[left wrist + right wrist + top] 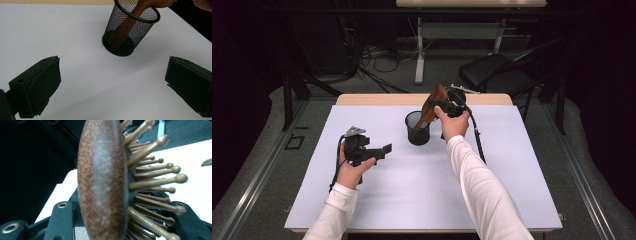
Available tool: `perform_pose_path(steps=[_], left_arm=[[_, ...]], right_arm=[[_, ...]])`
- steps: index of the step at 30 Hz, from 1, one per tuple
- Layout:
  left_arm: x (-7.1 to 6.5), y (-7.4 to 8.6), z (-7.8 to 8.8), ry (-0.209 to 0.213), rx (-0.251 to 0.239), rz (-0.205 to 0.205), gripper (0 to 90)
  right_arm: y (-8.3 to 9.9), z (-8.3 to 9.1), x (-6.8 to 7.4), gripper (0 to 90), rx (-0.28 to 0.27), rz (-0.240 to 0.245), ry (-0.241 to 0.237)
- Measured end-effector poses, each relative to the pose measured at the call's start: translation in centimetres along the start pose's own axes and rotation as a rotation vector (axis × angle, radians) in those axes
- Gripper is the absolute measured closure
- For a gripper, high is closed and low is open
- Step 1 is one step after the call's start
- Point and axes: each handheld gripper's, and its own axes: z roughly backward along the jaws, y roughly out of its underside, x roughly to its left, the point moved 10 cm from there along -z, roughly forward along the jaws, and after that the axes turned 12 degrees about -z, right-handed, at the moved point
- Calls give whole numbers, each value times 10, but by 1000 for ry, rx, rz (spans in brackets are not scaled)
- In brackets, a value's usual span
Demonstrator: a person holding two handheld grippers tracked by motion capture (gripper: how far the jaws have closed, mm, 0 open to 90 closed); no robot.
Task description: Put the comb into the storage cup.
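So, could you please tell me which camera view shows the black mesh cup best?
The left gripper view: the mesh cup stands close and unobstructed, with the wooden hairbrush handle visible through its mesh. The high view shows the cup small, at mid-table. The right gripper view has the brush head up close.

The tabletop (492,190) is covered by a white sheet, with a wooden edge at the far side. A black mesh cup (417,128) stands upright on it, near the far middle.

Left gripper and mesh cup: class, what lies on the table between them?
Nothing: between the left gripper and the mesh cup holding the wooden hairbrush, the left gripper view shows bare white table.
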Motion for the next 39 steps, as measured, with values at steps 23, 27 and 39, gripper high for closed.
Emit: perform_pose_path(steps=[23, 27, 39], left_arm=[[0, 1, -2, -3, 5, 0, 2], [0, 1, -2, -4, 5, 2, 2], [0, 1, -1, -4, 6, 3, 2]], right_arm=[[0, 0, 0, 446, -8, -16, 1], [1, 0, 0, 440, 1, -44, -7], [2, -1, -1, 411, 12, -37, -25]])
